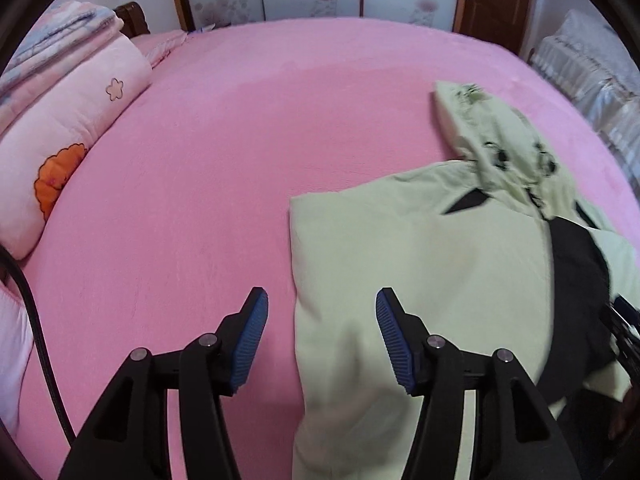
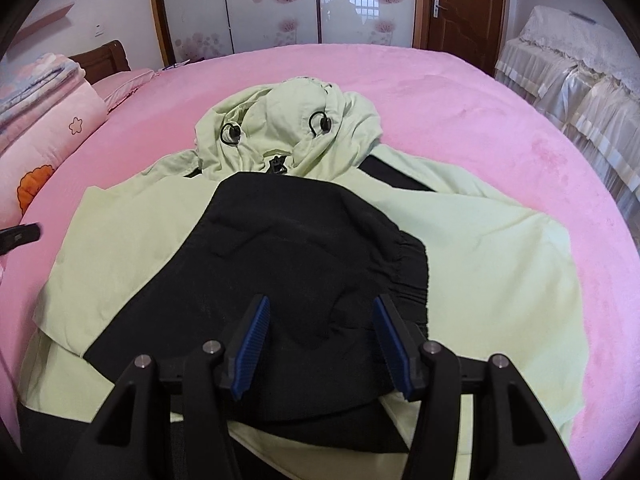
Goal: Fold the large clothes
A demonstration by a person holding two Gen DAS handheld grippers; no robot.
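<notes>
- Lying spread across the pink bed cover [image 2: 500, 128] is a pale green hooded jacket [image 2: 480, 248], front side up, with its hood [image 2: 288, 120] pointing toward the far wardrobe doors [image 2: 272, 4].
- One black sleeve [image 2: 304, 248] is folded across the chest of the jacket, its gathered cuff ending toward the right side of the body.
- The right gripper [image 2: 320, 332] hangs over that black sleeve, jaws standing apart with nothing pinched; the blue pads [image 2: 250, 352] are clear of the cloth.
- The left gripper [image 1: 322, 336] is off at the jacket's left edge, jaws parted and empty, with the green edge of the jacket [image 1: 400, 272] showing below the gap between them.
- Its blue pads [image 1: 248, 344] press on nothing; one finger is over bare pink cover [image 1: 180, 200], the other over green cloth.
- A tip of the left gripper shows at the left edge of the right wrist view, well apart from the right one.
- A rolled pink quilt [image 1: 68, 140] with an orange flower lies along the left side of the bed, a folded blanket [image 1: 52, 36] stacked on it.
- A brown door [image 2: 464, 4] stands beyond the bed, and a lace-draped piece of furniture [image 2: 576, 68] lines the right wall.
</notes>
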